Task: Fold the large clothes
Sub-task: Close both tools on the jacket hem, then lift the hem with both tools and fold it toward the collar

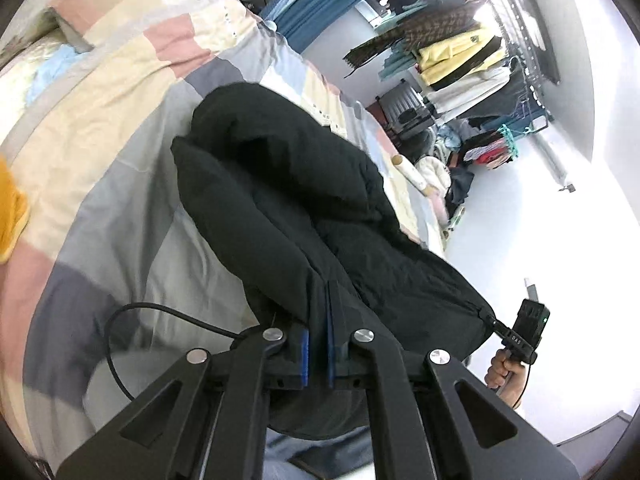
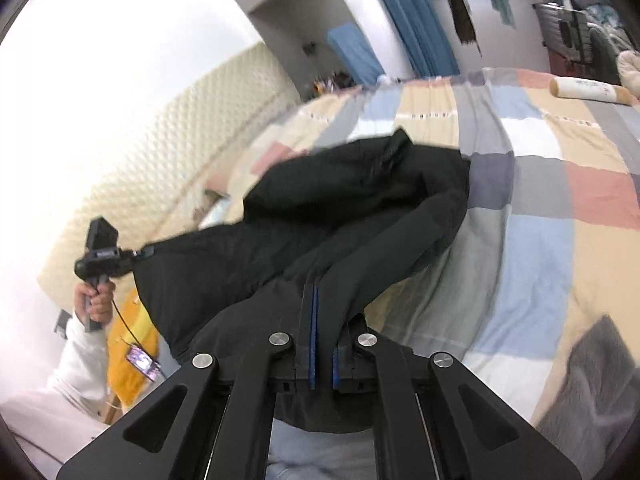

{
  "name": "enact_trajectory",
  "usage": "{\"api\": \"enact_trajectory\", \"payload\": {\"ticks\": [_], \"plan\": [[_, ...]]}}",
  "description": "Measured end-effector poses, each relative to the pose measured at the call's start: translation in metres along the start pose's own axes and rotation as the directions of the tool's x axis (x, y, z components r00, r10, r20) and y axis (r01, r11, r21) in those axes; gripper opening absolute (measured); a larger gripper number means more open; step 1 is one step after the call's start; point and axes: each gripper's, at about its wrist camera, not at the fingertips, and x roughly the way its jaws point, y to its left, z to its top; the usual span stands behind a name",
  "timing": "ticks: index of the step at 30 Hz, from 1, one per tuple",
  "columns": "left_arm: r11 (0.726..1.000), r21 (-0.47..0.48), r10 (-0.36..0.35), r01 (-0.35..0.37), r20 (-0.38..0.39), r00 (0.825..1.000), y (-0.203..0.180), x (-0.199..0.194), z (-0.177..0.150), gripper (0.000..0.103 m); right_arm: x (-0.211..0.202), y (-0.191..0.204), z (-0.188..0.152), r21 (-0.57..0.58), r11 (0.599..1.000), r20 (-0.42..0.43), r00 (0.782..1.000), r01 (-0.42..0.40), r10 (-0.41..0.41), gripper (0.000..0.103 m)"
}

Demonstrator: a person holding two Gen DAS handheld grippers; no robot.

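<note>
A large black padded garment (image 1: 304, 200) hangs lifted off the checked bedspread (image 1: 112, 128), stretched between both grippers. My left gripper (image 1: 327, 292) is shut on one edge of the black fabric, which runs between its blue pads. In the right wrist view the same garment (image 2: 360, 208) trails away onto the bedspread (image 2: 560, 184), and my right gripper (image 2: 315, 292) is shut on another edge of it. Each view shows the other gripper pinching a far corner: the right gripper (image 1: 496, 322) in a hand, the left gripper (image 2: 142, 254) in a hand with a white sleeve.
A pillow (image 1: 80, 20) lies at the bed's head. A clothes rack (image 1: 460, 60) with hanging garments stands by the wall, with blue curtains (image 1: 320, 4) beside it. A cream roll (image 2: 588, 90) and a grey furry item (image 2: 592, 384) lie on the bed. Something yellow (image 2: 132, 340) sits near the person.
</note>
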Motion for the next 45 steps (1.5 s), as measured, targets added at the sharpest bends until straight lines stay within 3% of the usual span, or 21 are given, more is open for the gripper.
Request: {"api": "enact_trajectory", "payload": {"ticks": [6,12,19,23,30,36,40,45], "plan": [[0.997,-0.082,-0.014,0.012,-0.026,1.000,-0.009,-0.024,-0.046,0.005,-0.035,0.026,-0.045,0.072,0.997,0.066,0.997,-0.038,0.033,0.003],[0.995,-0.096,-0.001,-0.005,-0.059,0.998,-0.010,-0.015,-0.041,0.005,-0.030,0.024,-0.046,0.108,0.993,0.070,0.997,-0.051,0.044,0.003],[0.996,-0.091,-0.006,0.003,-0.031,1.000,-0.022,-0.005,0.019,0.006,-0.023,0.011,-0.001,0.128,0.989,0.159,0.986,-0.078,0.057,0.003],[0.991,-0.127,0.033,-0.029,0.022,0.999,-0.033,-0.008,0.059,0.008,-0.009,-0.008,0.047,0.180,0.979,0.235,0.970,-0.099,0.055,0.003],[0.970,-0.214,0.132,-0.117,0.056,0.990,-0.038,0.021,0.134,0.011,0.033,-0.043,0.119,0.259,0.965,0.248,0.968,-0.043,-0.023,0.003],[0.937,-0.280,0.239,-0.209,0.078,0.968,-0.030,0.067,0.188,0.012,0.085,-0.086,0.166,0.376,0.926,0.209,0.972,0.025,-0.111,0.003],[0.906,-0.260,0.363,-0.333,0.076,0.929,-0.028,0.108,0.220,0.012,0.128,-0.110,0.196,0.426,0.896,0.124,0.973,0.126,-0.196,0.003],[0.863,-0.256,0.464,-0.435,0.064,0.883,-0.015,0.152,0.253,0.012,0.181,-0.137,0.220,0.443,0.864,0.026,0.960,0.239,-0.279,0.003]]}}
